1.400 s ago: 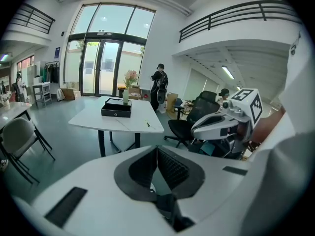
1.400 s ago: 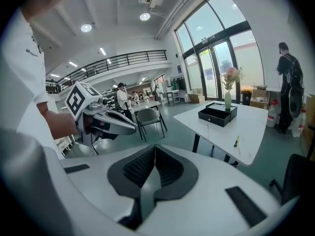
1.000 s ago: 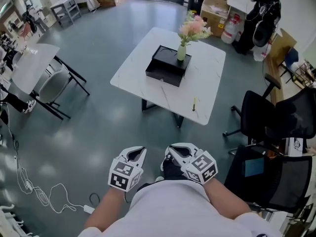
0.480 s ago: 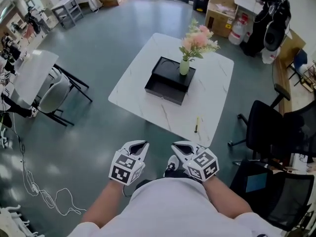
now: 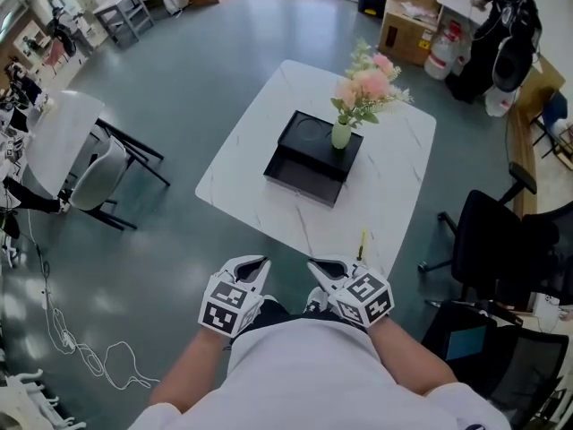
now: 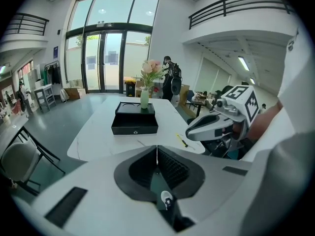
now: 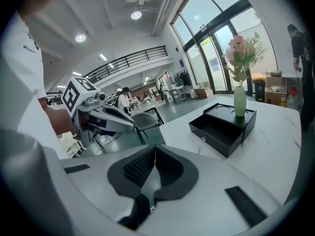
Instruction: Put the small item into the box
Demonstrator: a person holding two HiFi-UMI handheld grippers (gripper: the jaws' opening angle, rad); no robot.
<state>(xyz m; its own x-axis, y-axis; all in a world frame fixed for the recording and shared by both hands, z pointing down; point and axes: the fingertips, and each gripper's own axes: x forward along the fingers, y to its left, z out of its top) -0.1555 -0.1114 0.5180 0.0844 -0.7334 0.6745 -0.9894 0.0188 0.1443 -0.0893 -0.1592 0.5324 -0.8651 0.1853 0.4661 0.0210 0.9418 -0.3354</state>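
Grippers held low and close to the person's body dominated the head view: the left gripper [image 5: 254,262] and right gripper [image 5: 314,265] sat side by side over the grey floor, just short of the near corner of a white table [image 5: 260,195]. On that table stood a black box [image 5: 315,156] with its drawer pulled open toward the person, a pale vase [image 5: 341,134] of pink flowers [image 5: 371,88] on its lid. The small yellow item [image 5: 362,241] lay on the tabletop near the closest edge, well apart from the box and outside it. A black office chair [image 5: 501,249] stood to the right of the table. In the left gripper view, the left gripper [image 6: 157,149] had its jaws pressed together with nothing between them; beyond lay the table [image 6: 96,136], the box [image 6: 134,121], the vase [image 6: 144,99] and the yellow item [image 6: 182,141], with the right gripper [image 6: 193,133] alongside. In the right gripper view, the right gripper [image 7: 155,149] likewise had its jaws closed and empty, facing the open-drawered box [image 7: 221,129] and vase [image 7: 239,101] on the table [image 7: 275,156], the left gripper [image 7: 129,127] beside it.
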